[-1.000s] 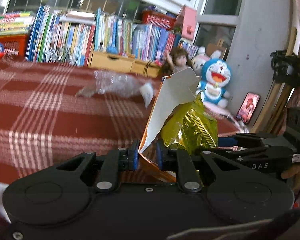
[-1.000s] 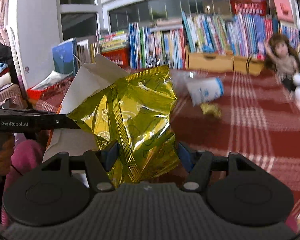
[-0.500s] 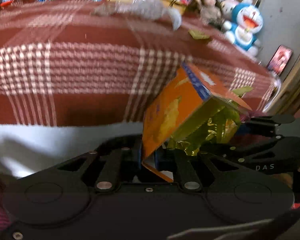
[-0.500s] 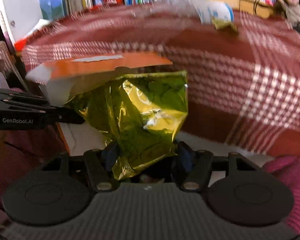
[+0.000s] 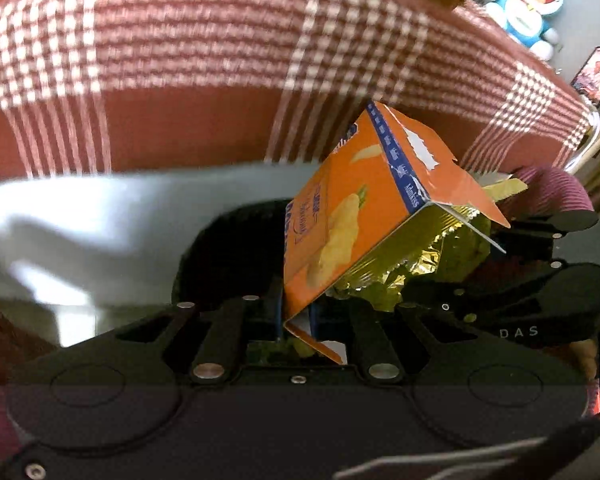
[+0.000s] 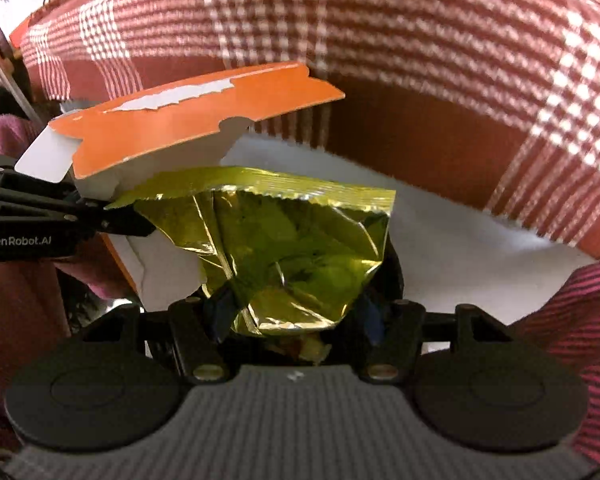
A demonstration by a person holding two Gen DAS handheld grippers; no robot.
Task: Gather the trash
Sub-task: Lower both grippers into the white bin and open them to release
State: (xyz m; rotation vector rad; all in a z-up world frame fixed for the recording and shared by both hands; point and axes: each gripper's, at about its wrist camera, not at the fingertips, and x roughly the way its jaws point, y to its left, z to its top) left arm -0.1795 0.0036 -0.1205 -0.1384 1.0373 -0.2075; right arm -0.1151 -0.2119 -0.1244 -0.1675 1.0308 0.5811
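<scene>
Your left claw [image 5: 296, 316] is clamped on the lower edge of the orange cardboard snack box [image 5: 348, 216]. The blue pads [image 5: 277, 312] stand nearly together, with only the thin card wall between them. In the left wrist view the box stands tilted at centre frame, its torn top flap [image 5: 440, 168] open toward the upper right.

Your right claw [image 6: 296, 312] is clamped on the crumpled gold foil wrapper [image 6: 284, 248]. The jaws stand fairly wide, with the foil bulk filling the gap between the pads. In the right wrist view the wrapper occupies centre frame, and the open orange flap [image 6: 188, 120] hangs above it at upper left. The wrapper sits partly inside the open mouth of the box; the left wrist view shows the foil [image 5: 420, 264] bulging out under the flap at right of centre.

The red-and-white plaid cloth [image 5: 180, 60] fills the upper half of both views. A white surface [image 5: 80, 220] lies below its edge, at mid left in the left wrist view. A dark round opening [image 5: 236, 248] shows behind the box; you cannot tell what it belongs to. A blue-and-white plush toy [image 5: 528, 4] sits at the upper right corner of the left wrist view. A striped magenta sleeve [image 6: 572, 312] shows at lower right in the right wrist view.
</scene>
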